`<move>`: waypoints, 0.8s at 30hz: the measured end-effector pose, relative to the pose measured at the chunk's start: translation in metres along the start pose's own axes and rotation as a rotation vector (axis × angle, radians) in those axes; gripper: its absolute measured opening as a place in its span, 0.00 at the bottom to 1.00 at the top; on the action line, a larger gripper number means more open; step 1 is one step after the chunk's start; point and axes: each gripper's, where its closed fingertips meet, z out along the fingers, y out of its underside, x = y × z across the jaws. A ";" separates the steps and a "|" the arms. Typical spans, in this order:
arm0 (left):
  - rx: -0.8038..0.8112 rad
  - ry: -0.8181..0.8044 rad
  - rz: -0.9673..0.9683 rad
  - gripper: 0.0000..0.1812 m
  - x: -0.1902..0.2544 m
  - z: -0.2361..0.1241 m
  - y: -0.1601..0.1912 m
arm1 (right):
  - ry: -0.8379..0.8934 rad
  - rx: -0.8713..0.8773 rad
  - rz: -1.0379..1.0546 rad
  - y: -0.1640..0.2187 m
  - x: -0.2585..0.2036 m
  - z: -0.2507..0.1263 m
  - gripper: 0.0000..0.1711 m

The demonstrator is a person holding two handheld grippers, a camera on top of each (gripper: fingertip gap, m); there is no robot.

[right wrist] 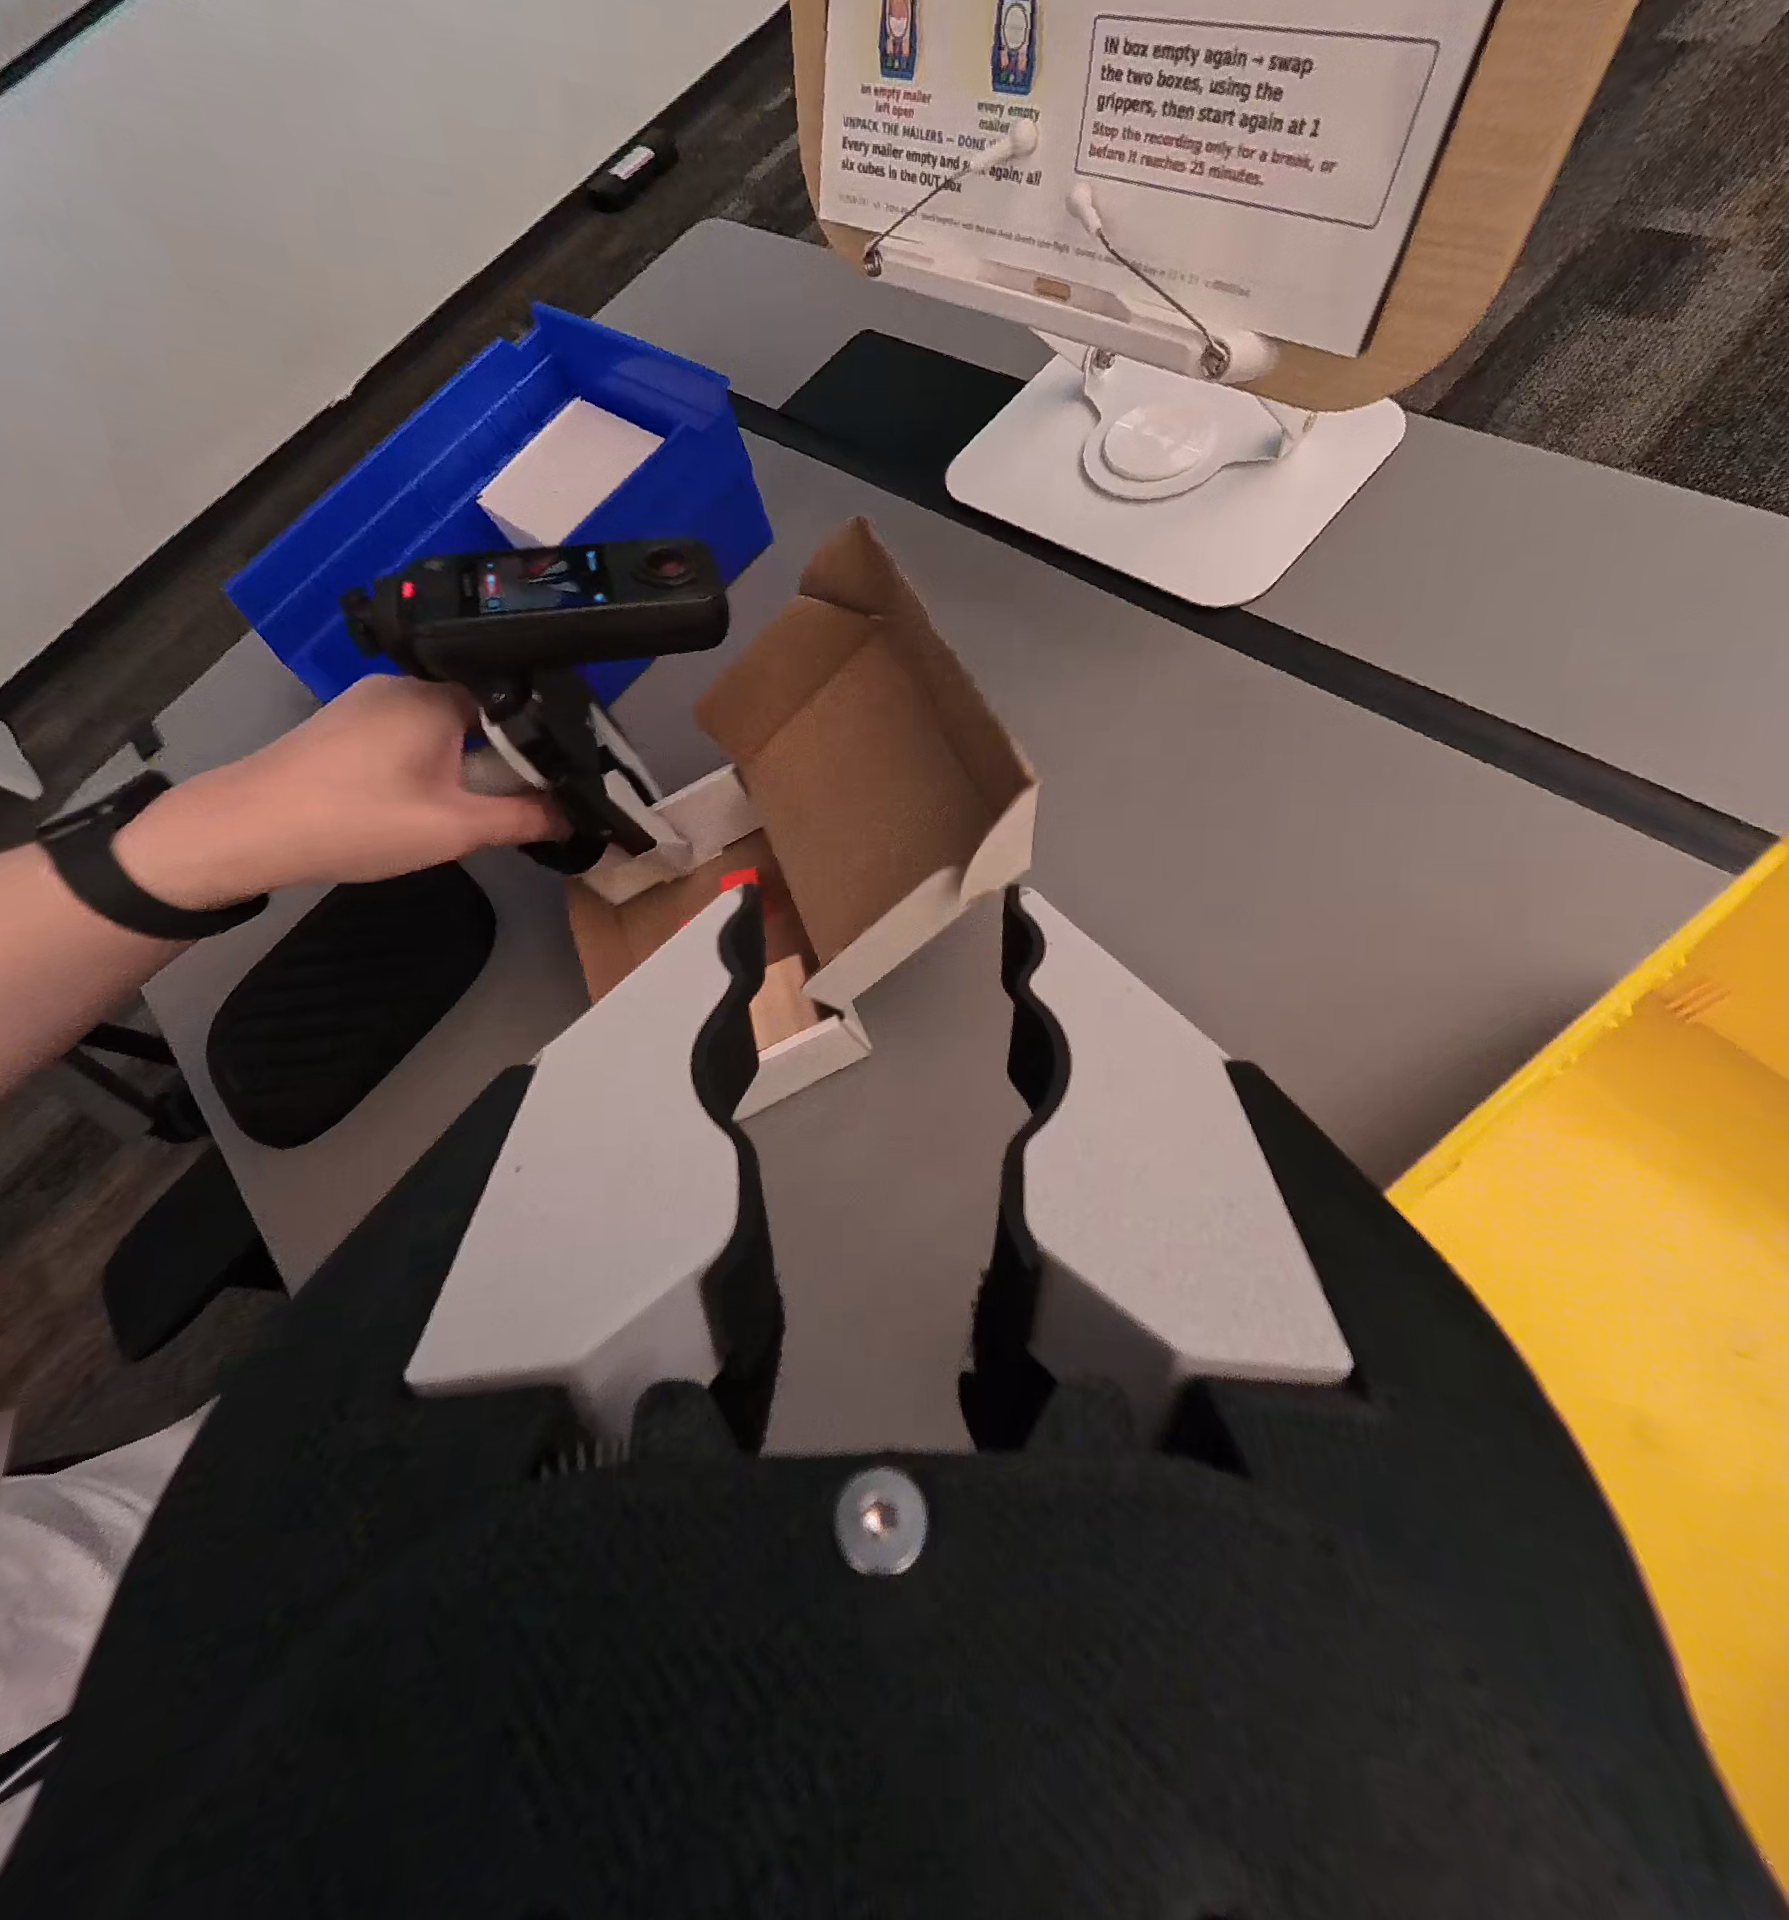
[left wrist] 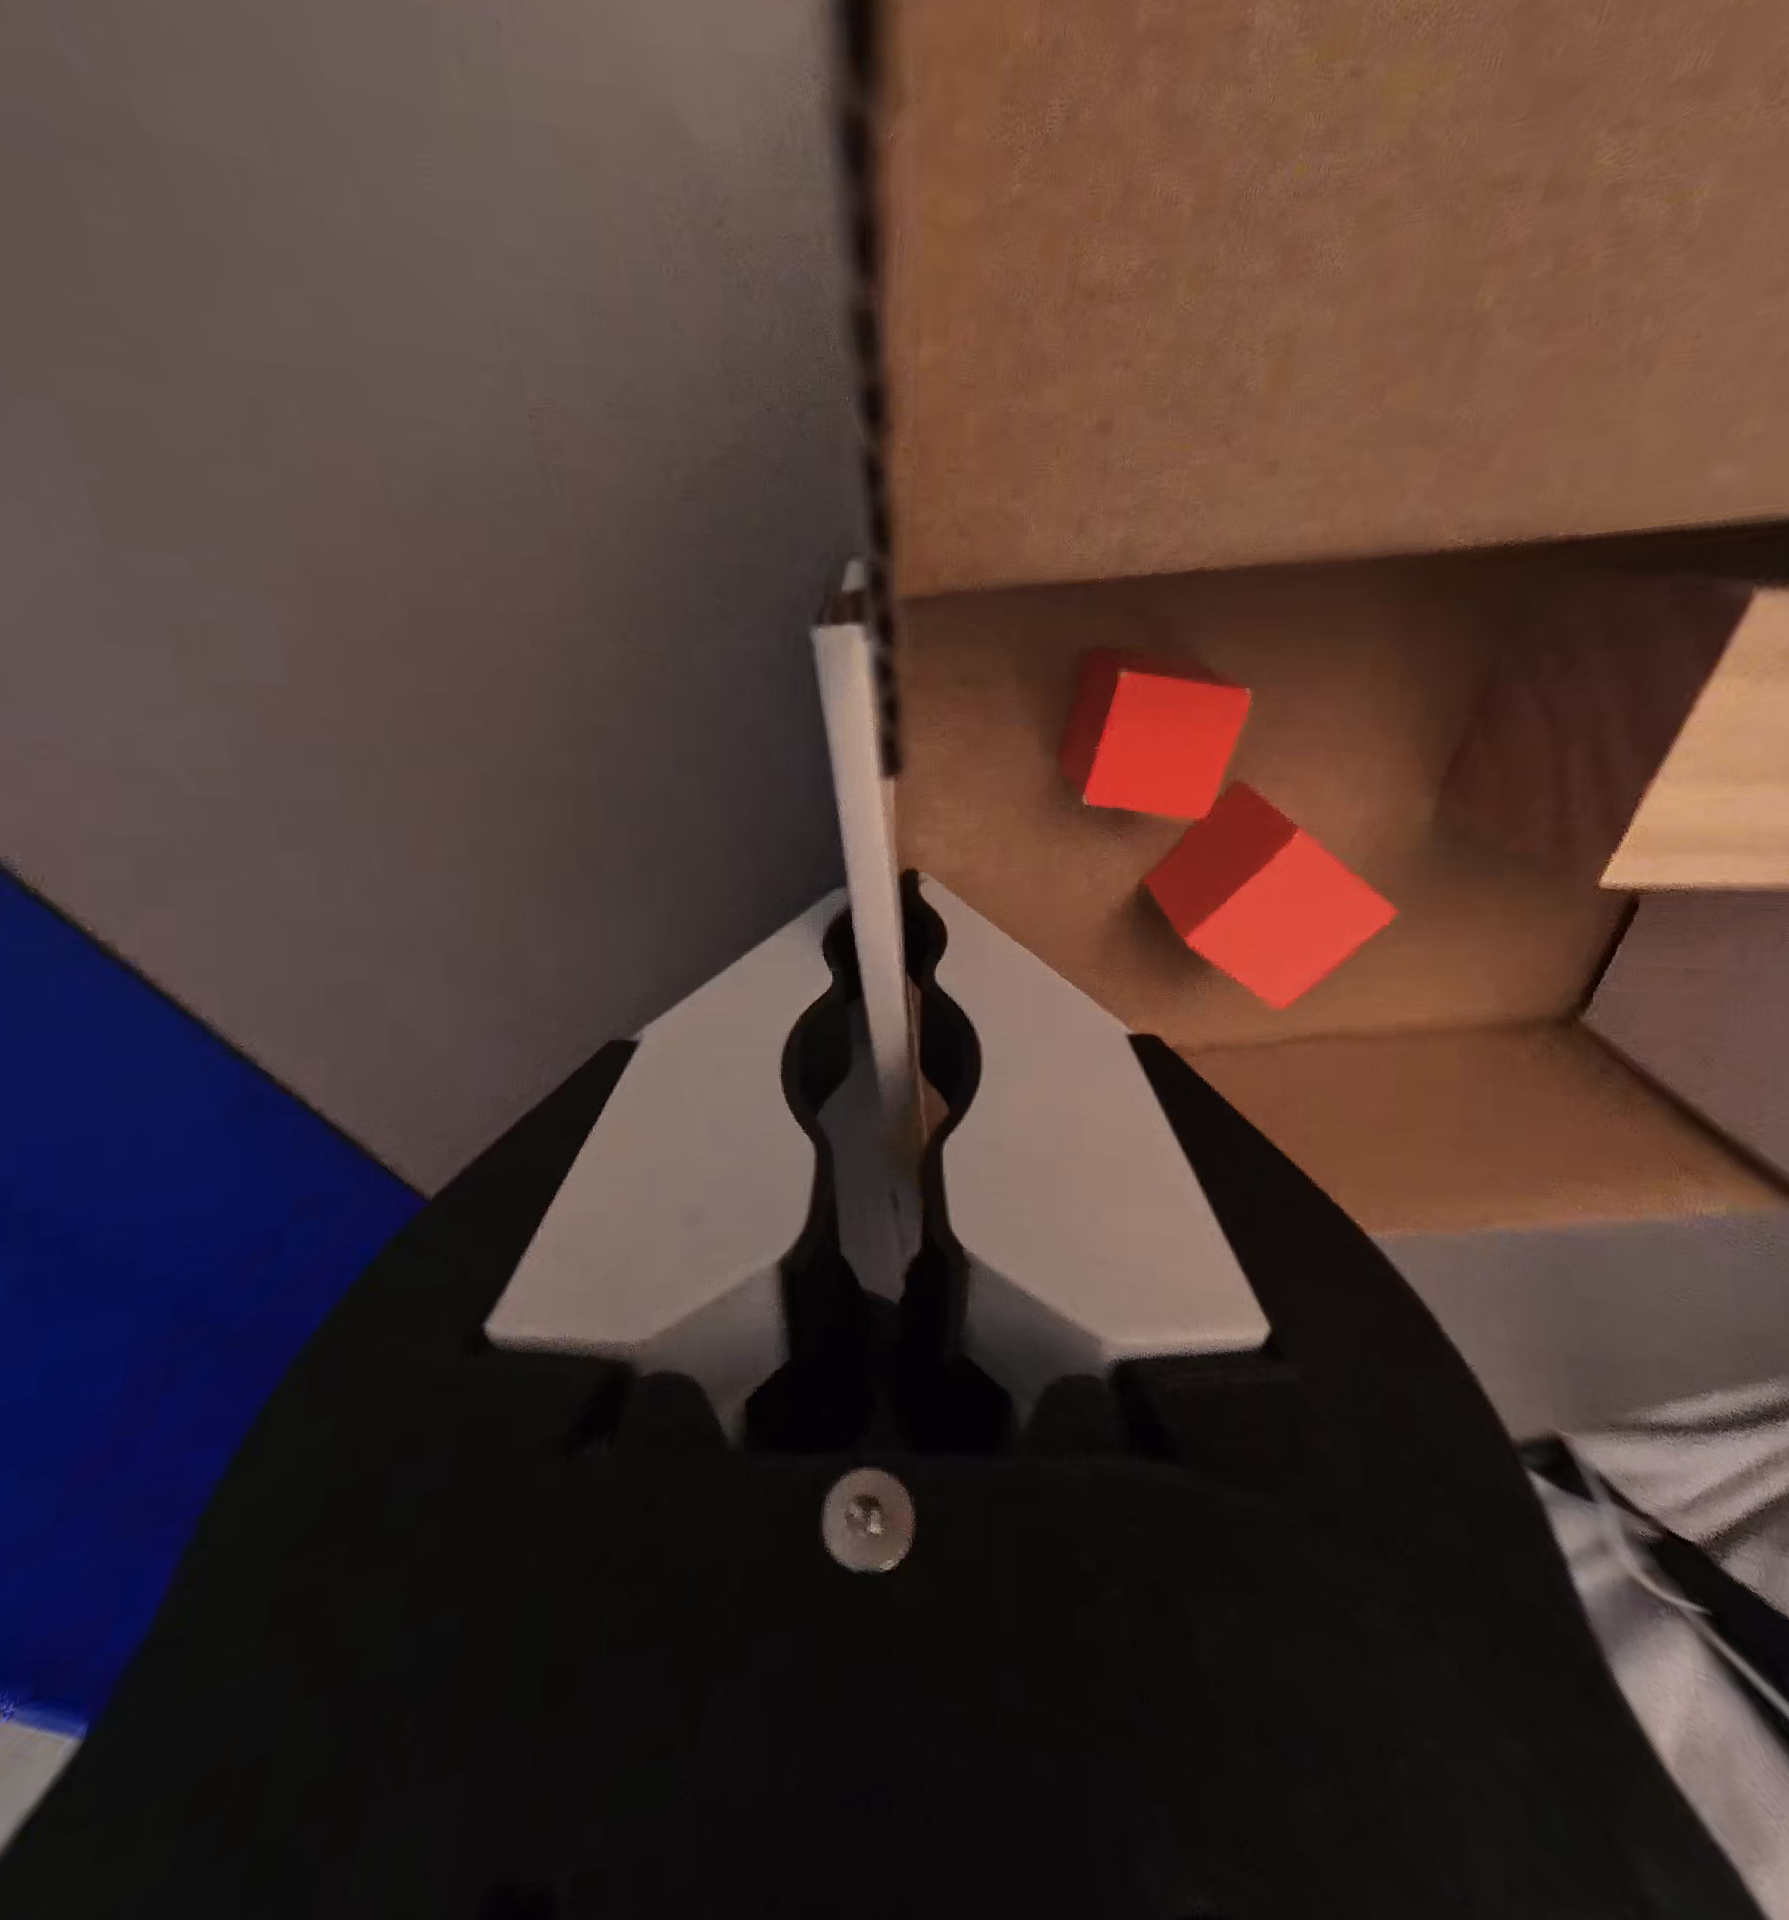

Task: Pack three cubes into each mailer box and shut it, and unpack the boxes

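An open cardboard mailer box (right wrist: 869, 769) sits on the grey table, white outside and brown inside, its lid raised. My left gripper (left wrist: 885, 914) is shut on the box's white side wall (left wrist: 869, 810). Two red cubes (left wrist: 1160, 743) (left wrist: 1274, 914) lie inside the box in the left wrist view. In the right wrist view only a sliver of one red cube (right wrist: 739, 883) shows past my finger. My right gripper (right wrist: 874, 914) is open and empty, above the table just in front of the box. The left gripper (right wrist: 651, 831) also shows in the right wrist view, held by a hand.
A blue bin (right wrist: 516, 499) holding a closed white mailer box (right wrist: 573, 468) stands behind the left gripper. A yellow bin (right wrist: 1648, 1247) stands at the right. A white stand (right wrist: 1181, 468) with an instruction sheet is at the back. A black chair armrest (right wrist: 350, 997) is at the table's left edge. My right fingertips sit around 30 cm from my left ones.
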 end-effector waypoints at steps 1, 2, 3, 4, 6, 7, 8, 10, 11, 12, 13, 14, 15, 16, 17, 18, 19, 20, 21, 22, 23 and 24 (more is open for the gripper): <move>-0.013 0.025 -0.038 0.03 0.003 0.000 0.008 | -0.001 0.003 -0.008 -0.002 -0.001 0.003 0.26; 0.007 0.053 -0.054 0.07 0.007 -0.002 0.011 | -0.004 0.004 -0.018 -0.003 -0.003 0.006 0.27; 0.046 0.075 -0.060 0.18 0.011 -0.004 0.011 | -0.007 0.006 -0.031 -0.004 -0.004 0.010 0.28; 0.085 0.091 -0.072 0.28 0.013 -0.007 0.011 | -0.011 0.007 -0.046 -0.006 -0.005 0.015 0.29; 0.186 0.153 -0.098 0.31 0.017 -0.018 0.010 | -0.028 0.004 -0.068 -0.007 -0.007 0.030 0.31; 0.249 0.199 -0.112 0.31 0.021 -0.026 0.008 | -0.036 0.004 -0.081 -0.008 -0.008 0.039 0.33; 0.321 0.248 -0.124 0.31 0.023 -0.036 0.005 | -0.040 0.010 -0.092 -0.010 -0.008 0.048 0.34; 0.481 0.336 -0.135 0.31 0.020 -0.064 -0.003 | -0.027 0.026 -0.115 -0.014 -0.004 0.062 0.34; 0.565 0.369 -0.143 0.30 0.014 -0.079 -0.010 | -0.011 0.045 -0.128 -0.017 -0.001 0.067 0.34; 0.651 0.396 -0.156 0.30 0.005 -0.095 -0.018 | -0.009 0.073 -0.136 -0.020 0.001 0.072 0.34; 0.734 0.424 -0.177 0.30 -0.006 -0.109 -0.027 | -0.010 0.095 -0.123 -0.020 0.004 0.077 0.34; 0.808 0.472 -0.194 0.29 -0.014 -0.123 -0.036 | -0.016 0.087 -0.092 -0.014 0.007 0.084 0.35; 0.874 0.548 -0.191 0.29 -0.017 -0.137 -0.045 | -0.038 0.061 -0.058 -0.004 0.008 0.092 0.38; 0.931 0.624 -0.171 0.26 -0.018 -0.150 -0.053 | -0.058 0.057 -0.028 0.005 0.009 0.099 0.39; 0.971 0.669 -0.150 0.28 -0.021 -0.159 -0.061 | -0.064 0.078 0.001 0.009 0.012 0.104 0.38; 0.992 0.675 -0.136 0.30 -0.026 -0.163 -0.068 | -0.063 0.116 0.028 0.009 0.017 0.108 0.38; 0.997 0.655 -0.119 0.32 -0.030 -0.163 -0.076 | -0.039 0.154 0.063 0.009 0.025 0.110 0.38; 0.985 0.625 -0.100 0.35 -0.033 -0.160 -0.084 | -0.010 0.172 0.093 0.010 0.034 0.112 0.38; 0.962 0.595 -0.083 0.37 -0.035 -0.156 -0.091 | 0.002 0.171 0.116 0.013 0.039 0.115 0.37; 0.937 0.573 -0.070 0.37 -0.035 -0.151 -0.098 | -0.005 0.159 0.140 0.015 0.041 0.119 0.37; 0.909 0.566 -0.058 0.37 -0.033 -0.147 -0.104 | -0.013 0.136 0.165 0.018 0.042 0.123 0.36; 0.885 0.563 -0.049 0.37 -0.031 -0.142 -0.109 | -0.018 0.105 0.183 0.021 0.042 0.127 0.35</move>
